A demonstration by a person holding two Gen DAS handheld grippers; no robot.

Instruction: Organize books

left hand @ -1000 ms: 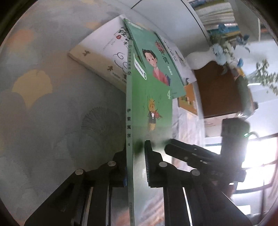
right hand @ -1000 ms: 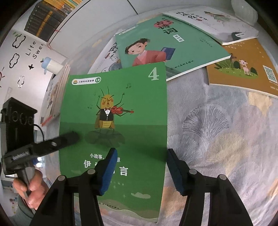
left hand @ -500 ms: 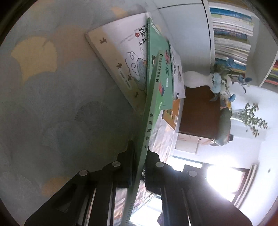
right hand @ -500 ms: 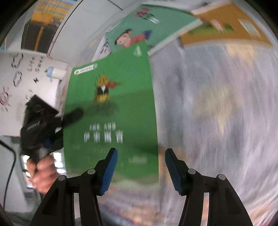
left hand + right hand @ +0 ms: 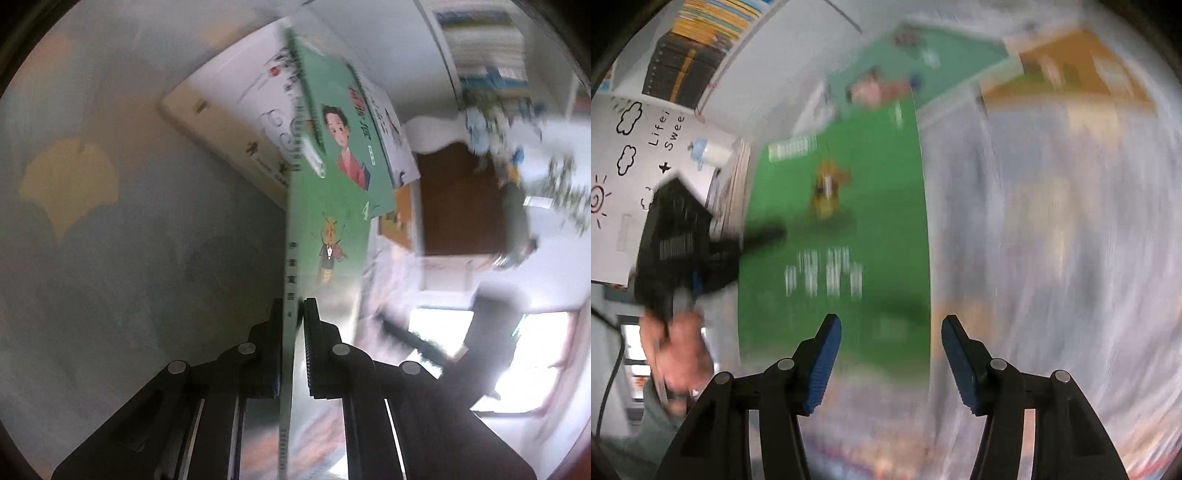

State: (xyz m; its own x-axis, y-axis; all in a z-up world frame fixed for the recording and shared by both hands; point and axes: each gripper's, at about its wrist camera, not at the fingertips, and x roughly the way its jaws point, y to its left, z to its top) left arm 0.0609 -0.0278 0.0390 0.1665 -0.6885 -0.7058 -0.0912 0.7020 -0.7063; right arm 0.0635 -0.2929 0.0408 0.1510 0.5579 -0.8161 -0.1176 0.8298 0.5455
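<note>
I have the left gripper (image 5: 293, 310) pinched on the spine edge of the green cricket-cover book (image 5: 325, 236), lifted over the tablecloth (image 5: 129, 240) beside the scattered books, and (with my right gripper (image 5: 891, 328) wide open, empty) that thin hold could let it pivot and slip.

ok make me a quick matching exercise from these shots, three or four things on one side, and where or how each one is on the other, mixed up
Things
1. green cricket book
2. left gripper
3. right gripper
4. orange book

States
A. open, holding nothing
B. lying flat on the tablecloth, at the far side
C. held up by its spine
D. shut on a book

Pairs: 1-C, 2-D, 3-A, 4-B
</note>
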